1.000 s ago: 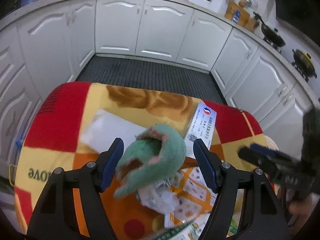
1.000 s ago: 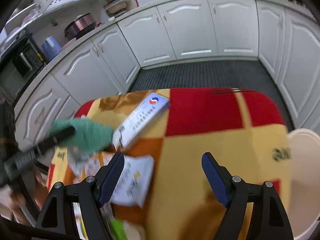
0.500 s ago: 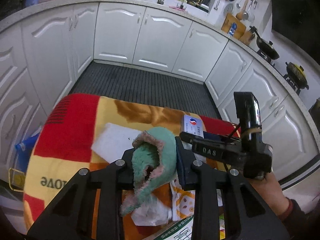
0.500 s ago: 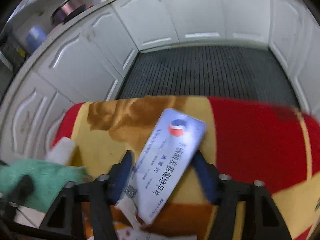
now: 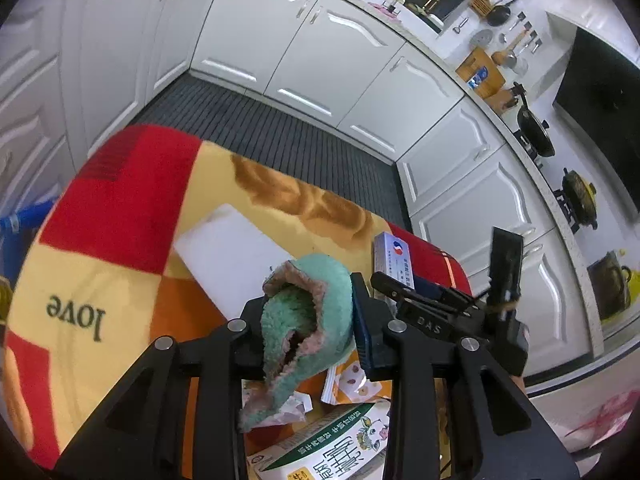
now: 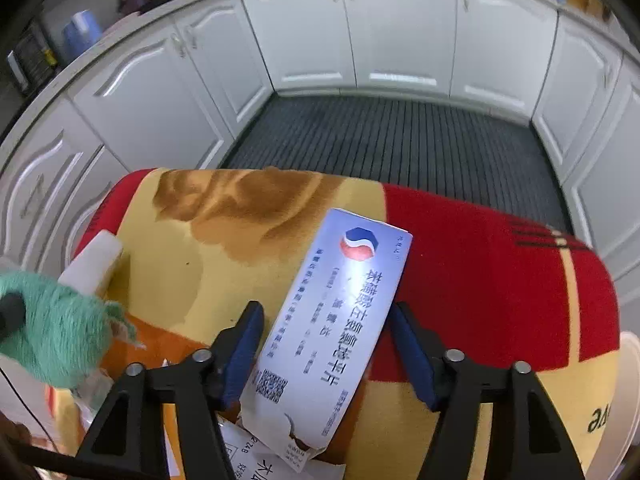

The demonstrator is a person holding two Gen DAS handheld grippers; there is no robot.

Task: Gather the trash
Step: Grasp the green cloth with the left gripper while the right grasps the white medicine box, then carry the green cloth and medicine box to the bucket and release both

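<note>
Left claw point(image 5: 310, 320): closed on a green rag point(image 5: 316, 312), which is pinched between its 2 blue pads and hangs below them in a limp fold. The rag is fuzzy, teal-green, with a frayed pinkish edge. It appears lifted off the checked blanket point(image 5: 120, 216) rather than resting on it.

Right claw point(image 6: 326, 344): its 2 pads sit against the long edges of a pale blue medicine box point(image 6: 340, 312), 1 on each side. They seem to be gripping it, though how firmly cannot be told. The box lies directly between the fingers. Its long axis runs nearly along the claw's forward direction, tilted slightly to the right, so the far end with the red-and-blue logo projects well ahead of the fingertips. The near end is torn open and ragged. In the left wrist view the same box stands just right of the left claw, held at the tip of the right claw.

Beneath and behind both claws lie more scraps: a green-and-white carton point(image 5: 340, 440), crumpled wrappers and printed paper point(image 6: 260, 464). A white sheet point(image 5: 232, 248) lies ahead of the left claw.

A white bin rim point(image 6: 628, 392) shows at the right claw's far right, so the right claw is judged nearer to it. The coming move likely carries both items that way.
</note>
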